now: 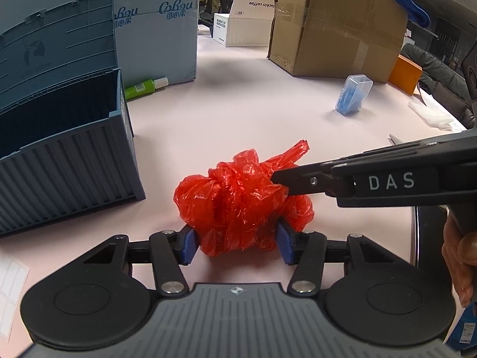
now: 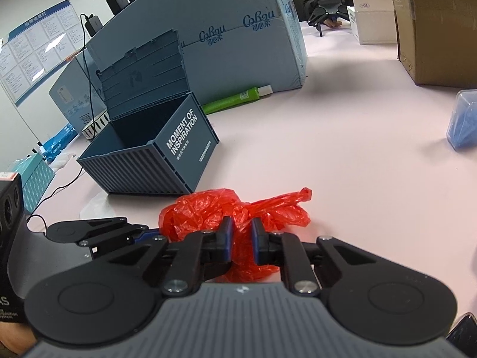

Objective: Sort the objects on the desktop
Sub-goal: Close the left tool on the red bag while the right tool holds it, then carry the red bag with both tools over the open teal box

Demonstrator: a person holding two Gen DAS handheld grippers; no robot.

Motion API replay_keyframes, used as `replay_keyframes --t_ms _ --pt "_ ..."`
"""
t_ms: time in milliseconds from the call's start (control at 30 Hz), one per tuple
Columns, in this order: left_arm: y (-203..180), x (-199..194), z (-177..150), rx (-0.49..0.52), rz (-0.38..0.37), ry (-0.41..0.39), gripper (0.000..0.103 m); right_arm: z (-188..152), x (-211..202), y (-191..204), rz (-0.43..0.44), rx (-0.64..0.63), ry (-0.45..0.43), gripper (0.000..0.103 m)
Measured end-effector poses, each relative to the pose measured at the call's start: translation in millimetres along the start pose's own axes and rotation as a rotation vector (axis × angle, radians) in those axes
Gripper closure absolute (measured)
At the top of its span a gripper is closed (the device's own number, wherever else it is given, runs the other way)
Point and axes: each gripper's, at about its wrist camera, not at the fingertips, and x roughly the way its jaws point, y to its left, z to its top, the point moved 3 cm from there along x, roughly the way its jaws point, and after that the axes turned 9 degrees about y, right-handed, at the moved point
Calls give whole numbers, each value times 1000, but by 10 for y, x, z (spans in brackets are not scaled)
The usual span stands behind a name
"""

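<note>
On the pink desk (image 1: 268, 113), beside the open blue crate (image 2: 149, 152), the red bag (image 1: 241, 205) is pinched by both hand-held grippers, left (image 1: 235, 243) and right (image 2: 241, 240); lift together, as thin plastic slips.

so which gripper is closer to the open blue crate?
Left. The left gripper straddles the red bag on the side facing the blue crate; the right gripper pinches the bag's far side, farther away.

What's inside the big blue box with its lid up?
The blue box looks empty: only dark inner walls and some floor show. Its front wall hides the near bottom corner, so something small there wouldn't show.
</note>
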Motion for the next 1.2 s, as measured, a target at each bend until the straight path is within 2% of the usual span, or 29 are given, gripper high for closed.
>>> replay_keyframes --t_ms 167,467,733,1200 --pt "-12 -55 -5 8 21 -3 55 -10 -32 51 4 -7 -6 87" --pt "36 -310 9 0 49 -74 55 42 -178 235 23 -31 -56 87" --pt "132 -530 15 -10 75 -85 55 111 -246 425 51 -31 -65 87" --pt "688 -963 172 41 91 -167 55 444 -235 1078 28 -56 -152 87"
